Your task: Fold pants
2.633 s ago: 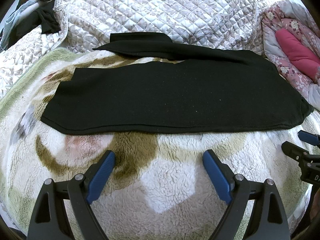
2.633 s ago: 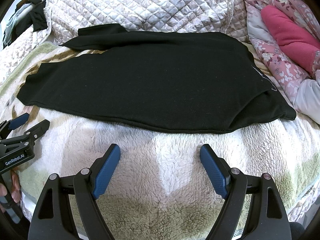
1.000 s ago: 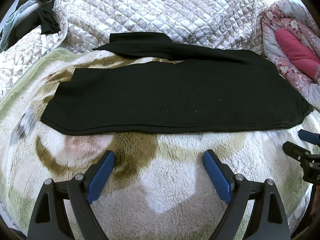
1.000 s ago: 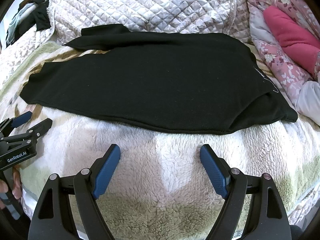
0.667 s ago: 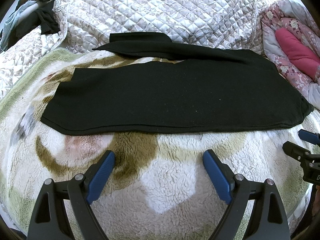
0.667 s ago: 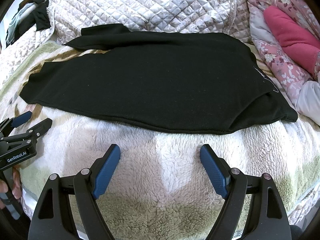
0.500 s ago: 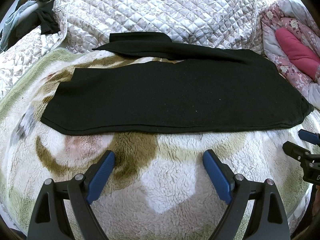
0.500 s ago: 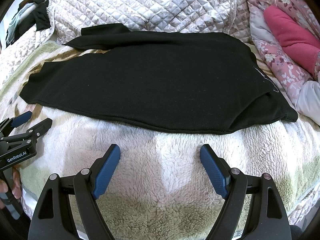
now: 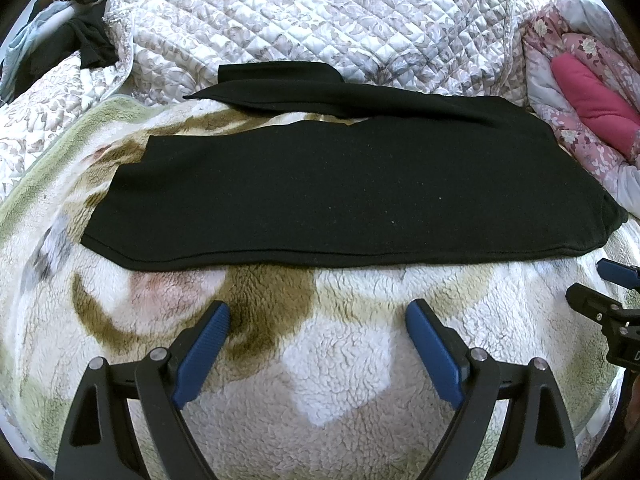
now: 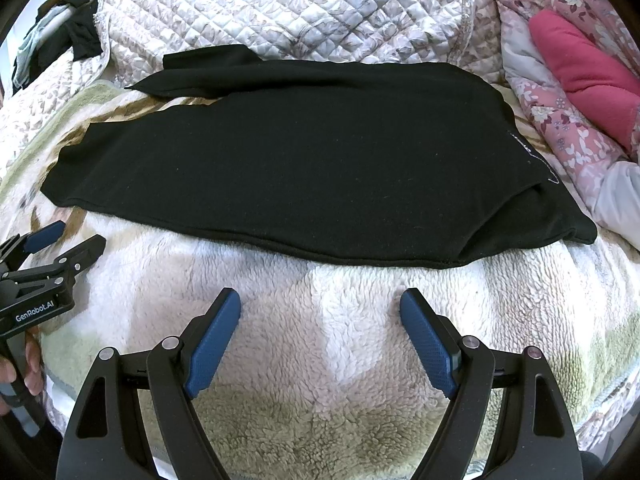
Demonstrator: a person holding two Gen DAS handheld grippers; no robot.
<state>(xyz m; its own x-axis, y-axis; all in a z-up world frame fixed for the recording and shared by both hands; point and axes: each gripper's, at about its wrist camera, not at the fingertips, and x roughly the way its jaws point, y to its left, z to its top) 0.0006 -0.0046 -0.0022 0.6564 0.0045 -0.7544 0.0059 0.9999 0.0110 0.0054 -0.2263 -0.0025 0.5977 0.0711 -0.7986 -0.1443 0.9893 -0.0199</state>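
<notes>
Black pants (image 9: 340, 192) (image 10: 304, 160) lie spread flat across a fleece blanket, legs pointing left and waist at the right; the far leg angles away from the near one at the left end. My left gripper (image 9: 316, 312) hovers open over the blanket, short of the pants' near hem, with nothing between its blue pads. My right gripper (image 10: 320, 300) is likewise open and empty, just short of the near edge toward the waist end. Each gripper shows at the edge of the other's view, the right gripper (image 9: 592, 284) and the left gripper (image 10: 68, 240).
A patterned fleece blanket (image 9: 328, 380) (image 10: 340, 360) covers the bed. A quilted floral cover (image 9: 320, 20) is bunched behind the pants. Pink floral bedding with a magenta cushion (image 10: 580, 72) lies at the right. Dark clothes (image 9: 80, 44) hang at the far left. A hand (image 10: 28, 364) holds the left gripper.
</notes>
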